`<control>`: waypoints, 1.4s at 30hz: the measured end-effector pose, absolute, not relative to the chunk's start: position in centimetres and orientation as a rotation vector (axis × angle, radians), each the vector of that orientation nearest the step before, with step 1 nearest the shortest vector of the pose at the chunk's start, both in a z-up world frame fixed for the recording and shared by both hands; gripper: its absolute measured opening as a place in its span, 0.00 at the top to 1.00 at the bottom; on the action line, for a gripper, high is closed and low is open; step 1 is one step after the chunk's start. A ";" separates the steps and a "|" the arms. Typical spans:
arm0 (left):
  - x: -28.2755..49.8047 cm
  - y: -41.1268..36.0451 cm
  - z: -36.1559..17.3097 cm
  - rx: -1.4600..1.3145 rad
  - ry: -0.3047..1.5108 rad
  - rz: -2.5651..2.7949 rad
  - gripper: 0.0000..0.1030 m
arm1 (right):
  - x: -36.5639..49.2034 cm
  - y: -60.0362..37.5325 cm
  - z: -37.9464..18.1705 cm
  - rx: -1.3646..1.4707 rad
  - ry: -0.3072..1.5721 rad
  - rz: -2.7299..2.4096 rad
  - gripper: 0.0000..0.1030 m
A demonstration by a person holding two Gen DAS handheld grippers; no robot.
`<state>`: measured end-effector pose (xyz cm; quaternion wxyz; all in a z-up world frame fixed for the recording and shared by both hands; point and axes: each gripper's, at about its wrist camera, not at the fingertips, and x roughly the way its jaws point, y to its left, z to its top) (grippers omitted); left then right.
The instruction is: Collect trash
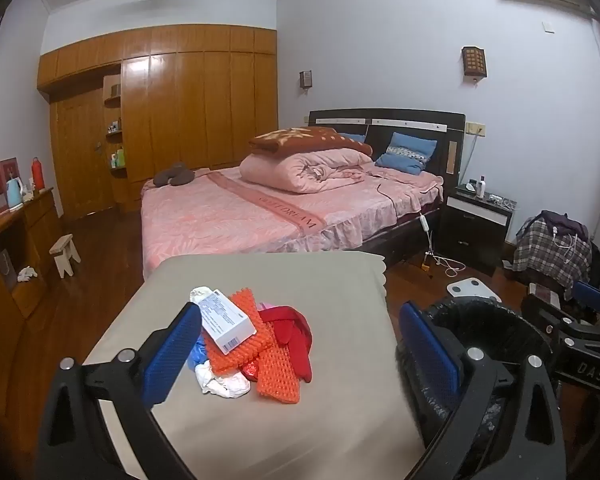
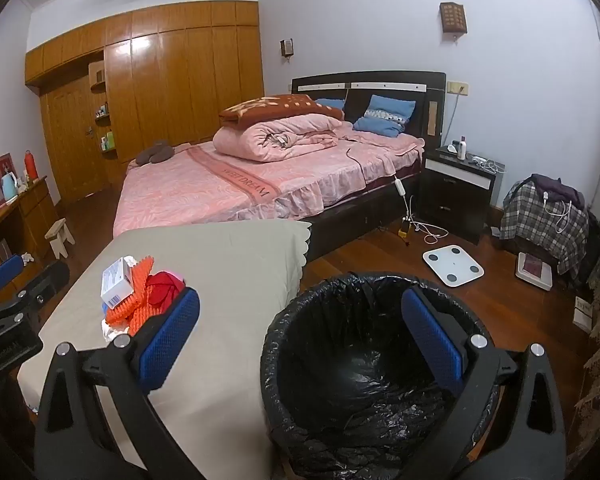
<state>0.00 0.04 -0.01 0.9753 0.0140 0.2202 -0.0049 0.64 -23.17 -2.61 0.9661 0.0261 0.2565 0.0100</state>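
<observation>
- The left hand-held gripper is hanging spread wide over the trash pile, pinching nothing.
- The right hand-held gripper is gaping equally wide above the bin, empty.
- The pile is lying on the desk, left of the black-lined bin.
- A white box is topping the pile.
- A bed is standing beyond.
</observation>
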 end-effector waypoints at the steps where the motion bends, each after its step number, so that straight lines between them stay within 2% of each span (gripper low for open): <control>1: 0.0 0.0 0.0 0.029 0.445 -0.010 0.06 | 0.7 -23.2 -2.6 0.053 0.519 0.020 0.05; 42: 0.1 0.0 0.0 0.026 0.452 -0.009 0.06 | 0.6 -23.1 -2.7 0.053 0.522 0.021 0.05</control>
